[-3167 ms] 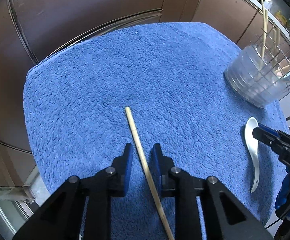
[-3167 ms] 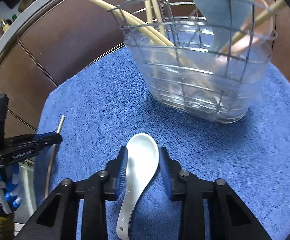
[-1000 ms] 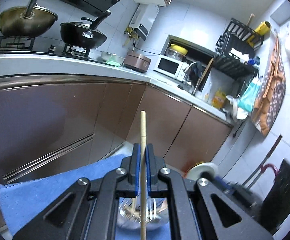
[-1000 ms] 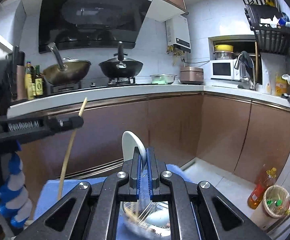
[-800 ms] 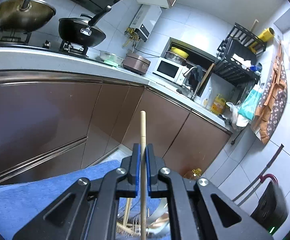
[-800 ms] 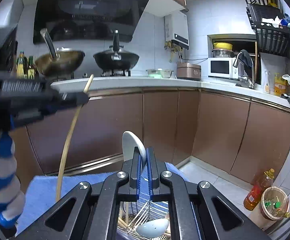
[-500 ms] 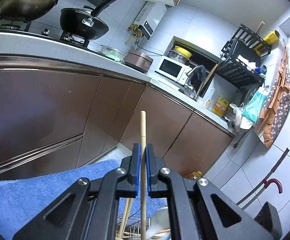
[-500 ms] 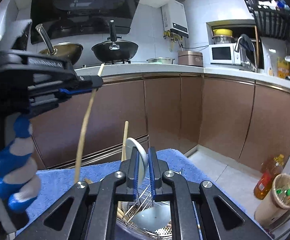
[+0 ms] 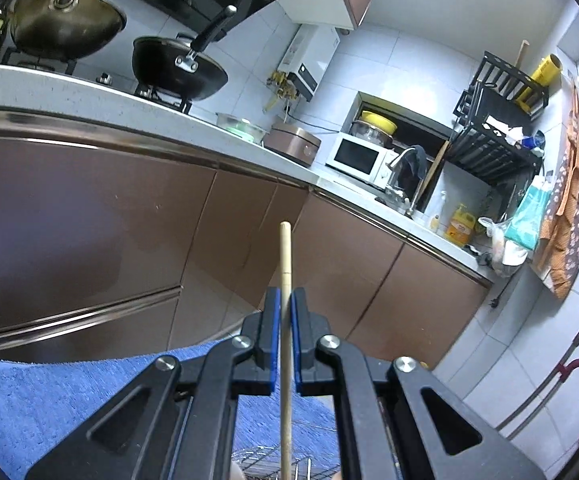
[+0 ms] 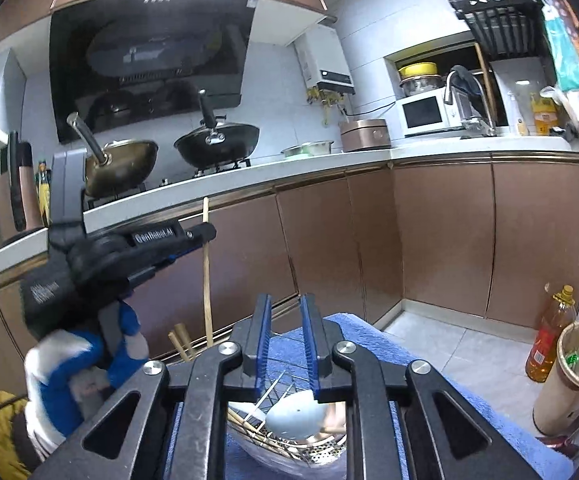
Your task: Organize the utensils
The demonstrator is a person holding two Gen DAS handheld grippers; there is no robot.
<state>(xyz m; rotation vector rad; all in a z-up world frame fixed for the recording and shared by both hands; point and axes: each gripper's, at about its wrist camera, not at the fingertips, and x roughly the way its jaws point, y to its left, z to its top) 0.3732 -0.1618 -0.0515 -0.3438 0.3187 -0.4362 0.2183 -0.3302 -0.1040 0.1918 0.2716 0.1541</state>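
Note:
My left gripper (image 9: 285, 312) is shut on a wooden chopstick (image 9: 285, 264), which stands upright between the blue pads. Its lower end hangs over the wire utensil holder (image 9: 273, 466) at the bottom edge. In the right wrist view the left gripper (image 10: 199, 234) holds the chopstick (image 10: 206, 280) just left of the holder. My right gripper (image 10: 283, 312) hovers above the utensil holder (image 10: 273, 440); its jaws are opening and nothing is between them. Inside the holder lie a pale blue spoon (image 10: 293, 416) and several chopsticks (image 10: 181, 344). The white spoon is not clearly visible.
The holder stands on a blue towel (image 10: 369, 344) that covers the table (image 9: 49, 400). Behind it run brown cabinets (image 10: 441, 240) and a counter with two woks (image 10: 217, 144). An oil bottle (image 10: 549, 336) and a bin (image 10: 569, 376) stand on the floor at right.
Both grippers have sunk toward the holder. The right jaws have parted and the white spoon they held is gone from between them. The left gripper still grips the chopstick.

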